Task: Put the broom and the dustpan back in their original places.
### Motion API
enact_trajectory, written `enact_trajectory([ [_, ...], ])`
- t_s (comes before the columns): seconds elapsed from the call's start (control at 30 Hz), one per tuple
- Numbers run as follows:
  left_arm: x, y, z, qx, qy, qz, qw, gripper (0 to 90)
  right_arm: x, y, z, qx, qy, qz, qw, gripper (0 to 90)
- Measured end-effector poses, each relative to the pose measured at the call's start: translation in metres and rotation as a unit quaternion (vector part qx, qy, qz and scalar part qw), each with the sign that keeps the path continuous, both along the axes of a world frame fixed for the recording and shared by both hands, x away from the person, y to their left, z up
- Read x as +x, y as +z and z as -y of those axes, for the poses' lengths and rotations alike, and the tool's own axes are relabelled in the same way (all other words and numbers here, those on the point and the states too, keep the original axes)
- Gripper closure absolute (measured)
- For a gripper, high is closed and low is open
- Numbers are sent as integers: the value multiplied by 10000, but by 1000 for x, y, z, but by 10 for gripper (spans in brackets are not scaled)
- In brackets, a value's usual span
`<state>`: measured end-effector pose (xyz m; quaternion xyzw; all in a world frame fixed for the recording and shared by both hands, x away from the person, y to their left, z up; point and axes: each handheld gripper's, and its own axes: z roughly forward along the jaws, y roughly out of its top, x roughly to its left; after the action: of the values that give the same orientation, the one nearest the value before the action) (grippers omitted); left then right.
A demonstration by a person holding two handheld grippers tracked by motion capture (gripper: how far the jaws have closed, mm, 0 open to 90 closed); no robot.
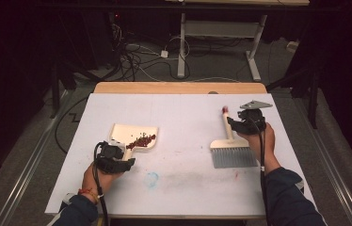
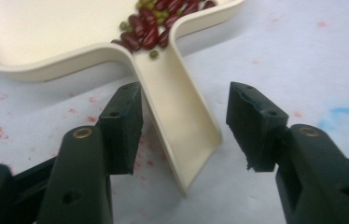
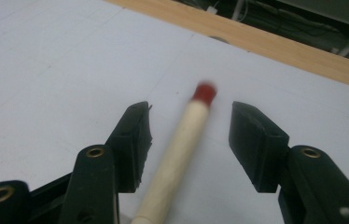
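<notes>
So the person has a claw in each hand over a white sheet that covers the table [image 1: 183, 188]. Everything here is easiest to place off the cream dustpan [image 1: 127, 134], which lies flat on the left half of the sheet with its handle pointing back toward the person.

The left claw [image 1: 126, 159] sits right at the near end of that handle. In the left gripper view the handle [image 2: 182, 121] runs down between the two black jaws, but they stand apart from it with a gap on both sides, so it's open and not pinching anything. One jaw is just beside the handle's edge, the other a bit farther off.

A small heap of dark red beans [image 1: 142, 140] with a few greenish ones mixed in sits in the dustpan, bunched up at the corner where the pan narrows into the handle [image 2: 151, 28].

Well to the right of the dustpan lies a hand brush [image 1: 230, 148], grey bristles toward the person, cream handle with a red tip pointing away. The right claw [image 1: 233, 123] is at that handle. In the right gripper view the handle [image 3: 177, 154] goes up between the jaws with daylight on either side, so that one's open too, nothing clamped. The red tip [image 3: 204, 92] looks blurry.

Near the dustpan, on the person's side, there's a faint blue ring mark [image 1: 151, 179] on the sheet.
</notes>
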<state>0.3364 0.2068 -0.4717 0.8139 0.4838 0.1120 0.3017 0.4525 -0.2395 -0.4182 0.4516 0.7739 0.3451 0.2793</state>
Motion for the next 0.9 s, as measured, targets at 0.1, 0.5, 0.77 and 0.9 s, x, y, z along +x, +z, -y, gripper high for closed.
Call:
enact_trajectory([
  [0.1, -12, 4, -4, 125, -154, 493, 9986, 384, -2, 1, -5, -120, 84, 61, 9999, 463],
  [0.5, -35, 3, -17, 75, -406, 1487, 9880, 198, -21, 13, -7, 274, 245, 579, 9976, 342],
  [0.77, -45, -1, -15, 118, -611, 1651, 9843, 181, -30, 19, -6, 431, 246, 752, 9959, 262],
  [0.9, -46, -4, -15, 98, -580, 1611, 9852, 164, -34, 22, -6, 466, 517, 816, 9942, 215],
])
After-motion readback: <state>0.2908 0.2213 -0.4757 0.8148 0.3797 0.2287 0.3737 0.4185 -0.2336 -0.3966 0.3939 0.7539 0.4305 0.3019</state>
